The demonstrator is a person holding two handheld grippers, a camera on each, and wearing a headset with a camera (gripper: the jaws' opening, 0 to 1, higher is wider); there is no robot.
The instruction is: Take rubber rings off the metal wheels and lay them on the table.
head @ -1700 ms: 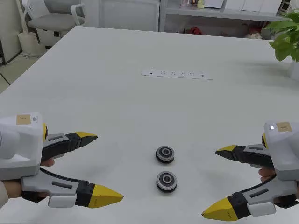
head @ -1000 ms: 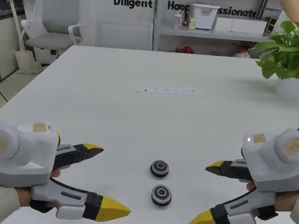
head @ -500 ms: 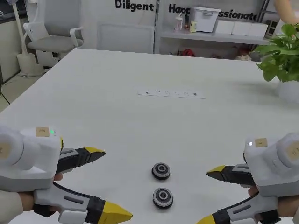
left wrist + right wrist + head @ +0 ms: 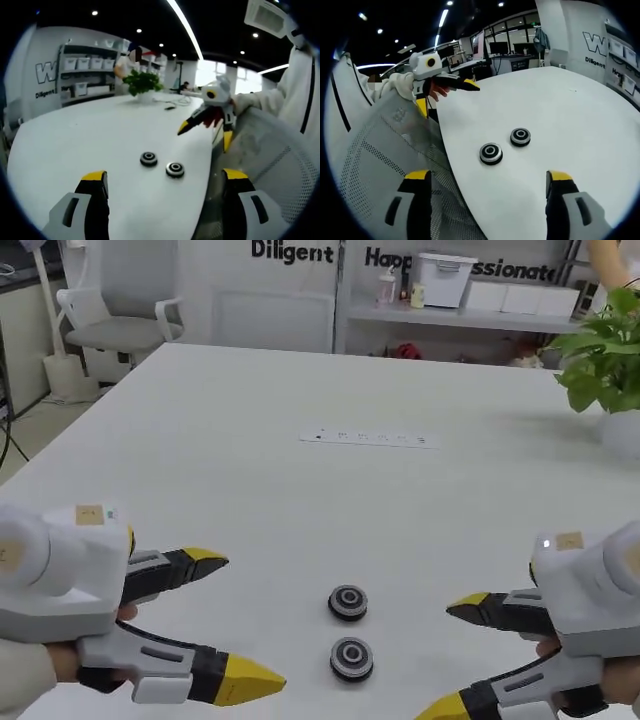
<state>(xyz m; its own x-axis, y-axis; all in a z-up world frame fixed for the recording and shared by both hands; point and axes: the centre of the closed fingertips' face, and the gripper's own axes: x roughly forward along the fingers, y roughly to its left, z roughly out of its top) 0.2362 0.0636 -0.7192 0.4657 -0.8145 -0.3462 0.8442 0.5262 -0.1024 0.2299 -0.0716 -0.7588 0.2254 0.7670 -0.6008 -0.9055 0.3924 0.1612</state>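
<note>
Looks like the very start of the job, with nothing done yet

Big white table, with all the work things close to its near edge. Left gripper over the near left side, tongs spread wide, pinching nothing. Right gripper over the near right side, tongs spread wide too, holding nothing. Between them two small metal wheels lying flat: the far wheel and the near wheel, just beside each other, not touching. Dark rubber rings on both wheels, as far as can be told. So two rings left to pull off and lay down

Big dark wall writing at the back: "Diligent", then a word partly hidden by a box, starting "Happ" and ending "ssionate". Big "W" on a wall in the right gripper view, with a small word under it starting "Dilig". Small tan sticker on top of the left gripper, too small to read. White power strip in the middle of the table, no marks clear enough to read
</note>
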